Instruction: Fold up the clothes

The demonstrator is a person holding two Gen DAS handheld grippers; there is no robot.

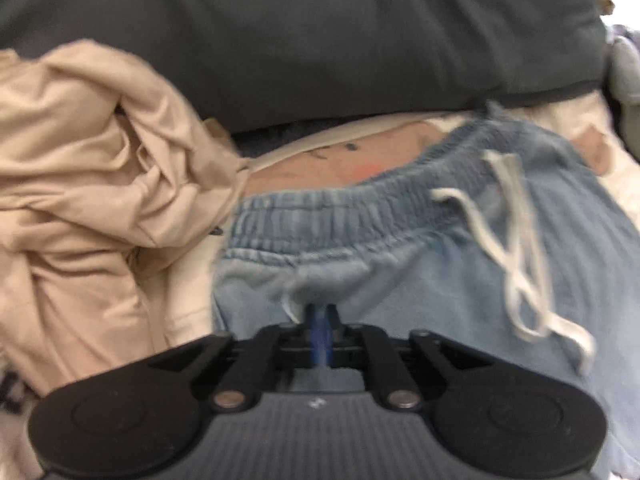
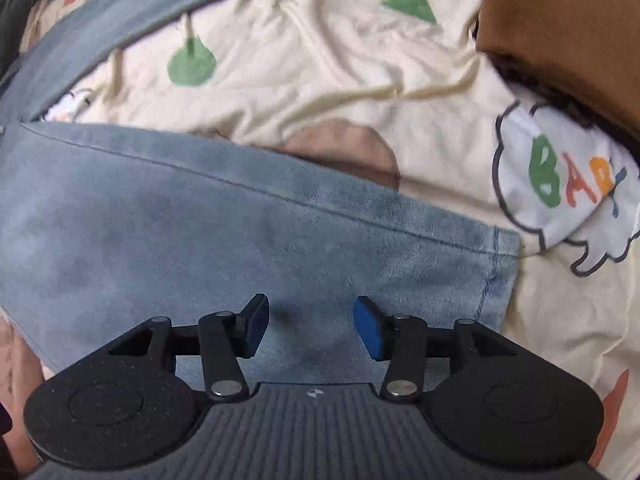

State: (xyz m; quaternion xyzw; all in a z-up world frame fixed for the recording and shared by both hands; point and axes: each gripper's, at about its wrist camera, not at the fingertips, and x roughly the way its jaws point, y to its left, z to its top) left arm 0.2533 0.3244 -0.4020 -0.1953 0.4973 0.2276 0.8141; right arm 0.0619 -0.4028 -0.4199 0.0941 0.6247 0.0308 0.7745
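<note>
Light blue denim pants (image 1: 420, 280) lie on a printed bedsheet, elastic waistband (image 1: 340, 208) toward the top and a white drawstring (image 1: 516, 248) loose at the right. My left gripper (image 1: 320, 314) sits just below the waistband, jaws nearly together, with a pucker of the denim pinched at its tips. In the right wrist view a pant leg (image 2: 160, 208) lies flat, its hem (image 2: 496, 272) at the right. My right gripper (image 2: 310, 328) hovers over that leg near the hem, blue pads (image 2: 370, 330) wide apart with nothing between them.
A crumpled beige garment (image 1: 100, 160) is heaped left of the waistband. A dark grey pillow (image 1: 320, 32) runs along behind it. The cream cartoon-print sheet (image 2: 320, 60) spreads beyond the leg, with a brown box (image 2: 560, 20) at the far right and a grey band (image 2: 100, 32) at the upper left.
</note>
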